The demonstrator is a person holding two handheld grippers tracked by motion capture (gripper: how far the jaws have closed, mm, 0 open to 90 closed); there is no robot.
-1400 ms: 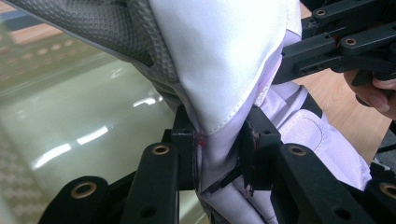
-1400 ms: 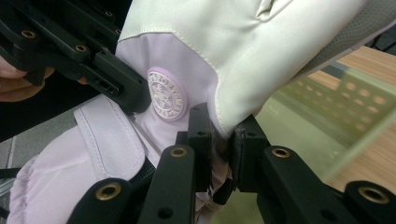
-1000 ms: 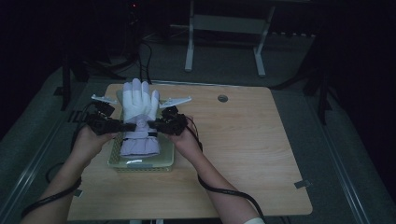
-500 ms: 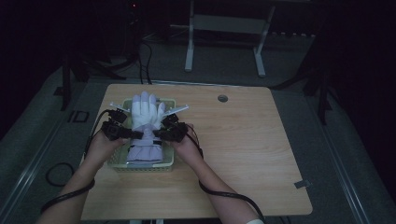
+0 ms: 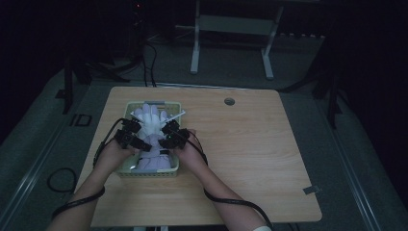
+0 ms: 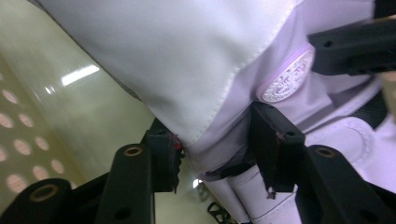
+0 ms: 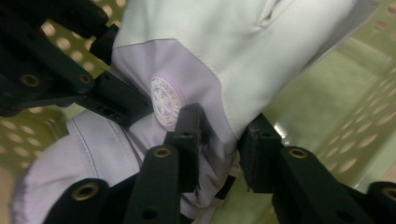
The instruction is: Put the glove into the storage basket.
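A wooden desk (image 5: pixel 250 159) stood in a dark room. Both grippers' fingers, just opening, sat apart astride the glove (image 5: pixel 151 120) inside the basket (image 5: pixel 126 168); left gripper (image 5: pixel 138 144), right gripper (image 5: pixel 162 143).

glove (image 5: pixel 150 126) — white, lilac cuff, round badge | flat in yellow-green perforated basket (image 5: pixel 126 169) — fingers far-pointing
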